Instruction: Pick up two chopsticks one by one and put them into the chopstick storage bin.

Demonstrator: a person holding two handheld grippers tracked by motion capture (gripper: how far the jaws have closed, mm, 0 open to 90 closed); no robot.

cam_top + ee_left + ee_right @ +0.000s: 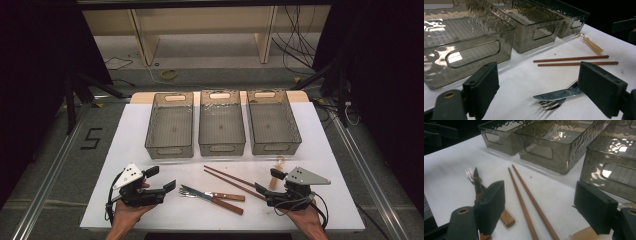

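Both hands rest at the near edge of the white table (pixel 125 125), and nothing is held. The left gripper (pixel 163 179) has its jaws wide apart, aimed across at the knife (pixel 200 194) and fork (pixel 192 192), which lie crossed between the two hands. The right gripper (pixel 267 182) stands just as wide, facing the chopsticks (pixel 232 181) just in front of it.

Three smoky, see-through plastic bins (pixel 170 150) wait side by side at the far side, each with a cut-out handle and a rippled wall, all empty: a sorting job, I'd say, one bin per kind.

Look at the cutlery: a dull steel blade (pixel 556 94), curved tines (pixel 549 103) peeking from under it, squared wooden handles (pixel 506 218). The chopsticks (pixel 529 197) are slim, round, reddish-brown, lying parallel. A pale-handled utensil (pixel 592 45) sits near the right bin.
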